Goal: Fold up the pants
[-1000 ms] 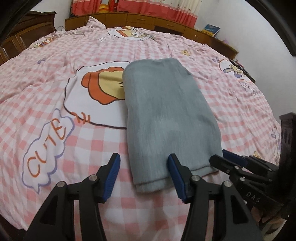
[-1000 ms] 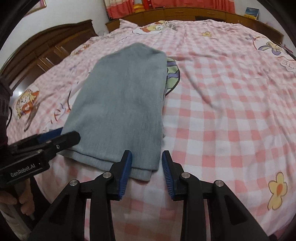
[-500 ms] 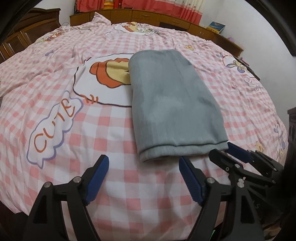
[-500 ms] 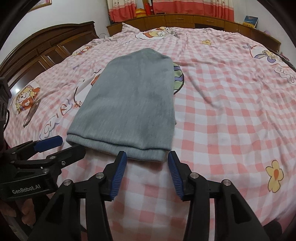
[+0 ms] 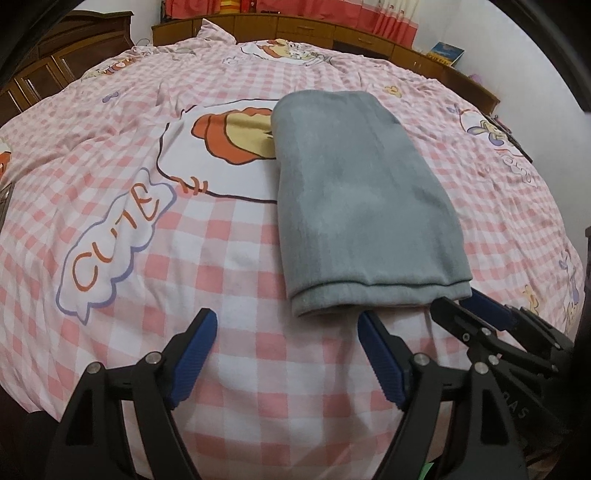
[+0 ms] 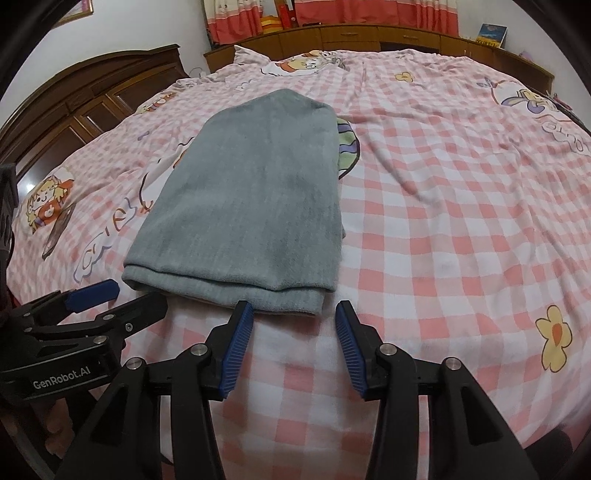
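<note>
Below folded pants (image 5: 362, 206), left gripper (image 5: 286, 354) wide apart, right gripper (image 6: 293, 341) parted, both angled down

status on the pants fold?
Left gripper and right gripper open, empty, just short of the near hem. Pants folded flat on bed. Nothing in the way.

a home bedroom: checked bedspread (image 5: 258, 362), wooden headboard (image 6: 122, 88), red curtains (image 6: 369, 14).

Pink checked bed (image 5: 258, 369), folded grey pants (image 5: 362, 206)
</note>
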